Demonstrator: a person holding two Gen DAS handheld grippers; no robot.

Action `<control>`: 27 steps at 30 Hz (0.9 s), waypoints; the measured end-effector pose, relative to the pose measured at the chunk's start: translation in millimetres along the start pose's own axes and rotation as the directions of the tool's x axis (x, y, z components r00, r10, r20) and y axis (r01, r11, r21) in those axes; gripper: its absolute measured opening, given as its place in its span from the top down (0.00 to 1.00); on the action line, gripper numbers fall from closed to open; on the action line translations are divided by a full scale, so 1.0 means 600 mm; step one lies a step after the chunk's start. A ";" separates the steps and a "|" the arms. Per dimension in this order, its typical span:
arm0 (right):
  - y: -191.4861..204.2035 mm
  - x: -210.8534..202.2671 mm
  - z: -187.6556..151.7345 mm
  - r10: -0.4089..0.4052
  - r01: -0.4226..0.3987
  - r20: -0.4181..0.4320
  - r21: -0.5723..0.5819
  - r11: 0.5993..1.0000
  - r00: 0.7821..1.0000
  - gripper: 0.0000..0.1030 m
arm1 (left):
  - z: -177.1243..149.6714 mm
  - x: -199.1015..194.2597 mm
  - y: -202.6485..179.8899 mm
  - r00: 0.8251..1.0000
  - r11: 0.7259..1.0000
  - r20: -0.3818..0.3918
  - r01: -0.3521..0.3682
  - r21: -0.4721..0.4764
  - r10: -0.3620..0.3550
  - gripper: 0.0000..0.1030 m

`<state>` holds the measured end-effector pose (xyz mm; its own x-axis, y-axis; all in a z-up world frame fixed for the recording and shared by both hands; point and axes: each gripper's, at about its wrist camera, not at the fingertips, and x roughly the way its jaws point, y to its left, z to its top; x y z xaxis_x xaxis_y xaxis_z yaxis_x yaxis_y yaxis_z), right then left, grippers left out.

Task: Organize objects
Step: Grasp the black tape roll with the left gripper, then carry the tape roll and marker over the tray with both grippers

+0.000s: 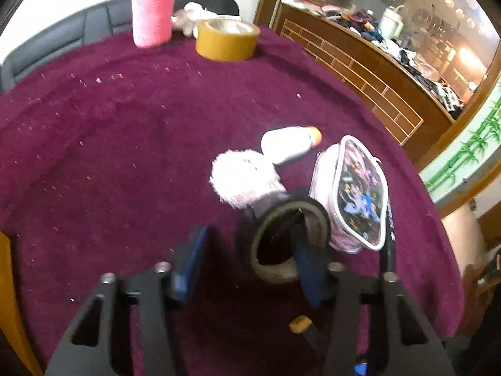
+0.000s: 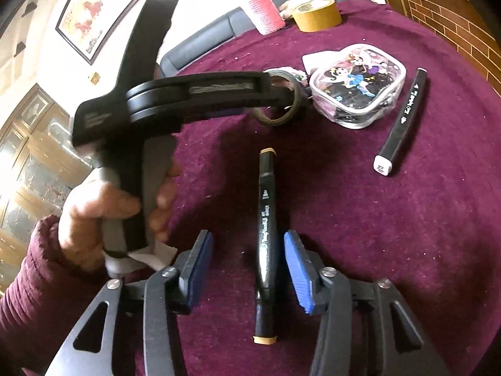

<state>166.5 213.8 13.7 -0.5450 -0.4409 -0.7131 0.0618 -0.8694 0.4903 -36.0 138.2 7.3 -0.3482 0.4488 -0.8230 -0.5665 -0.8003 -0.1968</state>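
Note:
A black tape ring (image 1: 275,269) lies on the maroon cloth beside a cartoon-print pouch (image 1: 353,194). My left gripper (image 1: 249,233) is open: its right finger reaches into the ring's hole, its left finger stands outside, and neither pad presses the wall. In the right wrist view the left gripper (image 2: 281,94) shows from the side with the ring (image 2: 266,120) at its tip. A black marker (image 2: 266,219) with tan ends lies between the pads of my open right gripper (image 2: 249,238), with gaps on both sides.
A second black marker (image 2: 404,116) lies right of the pouch (image 2: 357,94). A fluffy pink item (image 1: 244,178) and a white bottle (image 1: 288,144) sit behind the ring. A brown tape roll (image 1: 227,39) and pink cylinder (image 1: 152,12) stand at the far edge. A hand (image 2: 103,206) holds the left gripper.

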 end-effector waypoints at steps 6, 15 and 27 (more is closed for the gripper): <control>0.010 0.003 0.000 -0.005 0.005 -0.002 -0.015 1.000 1.000 0.40 | -0.013 -0.013 0.005 1.000 1.000 -0.002 -0.003 -0.010 0.003 0.88; 0.031 0.015 0.016 -0.091 0.090 -0.019 -0.042 0.995 0.996 0.39 | -0.061 -0.110 0.033 0.995 0.999 0.101 -0.023 -0.037 0.027 0.92; 0.053 0.035 0.025 -0.387 0.393 0.069 -0.143 0.908 0.920 0.85 | -0.161 -0.237 0.072 0.979 0.995 0.204 0.004 -0.096 0.016 0.92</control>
<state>144.8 180.3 21.8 -0.5827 -0.0537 -0.8109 -0.0386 -0.9949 0.0936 61.2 1.3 64.2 -0.5023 0.5075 -0.7001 -0.4933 -0.8332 -0.2501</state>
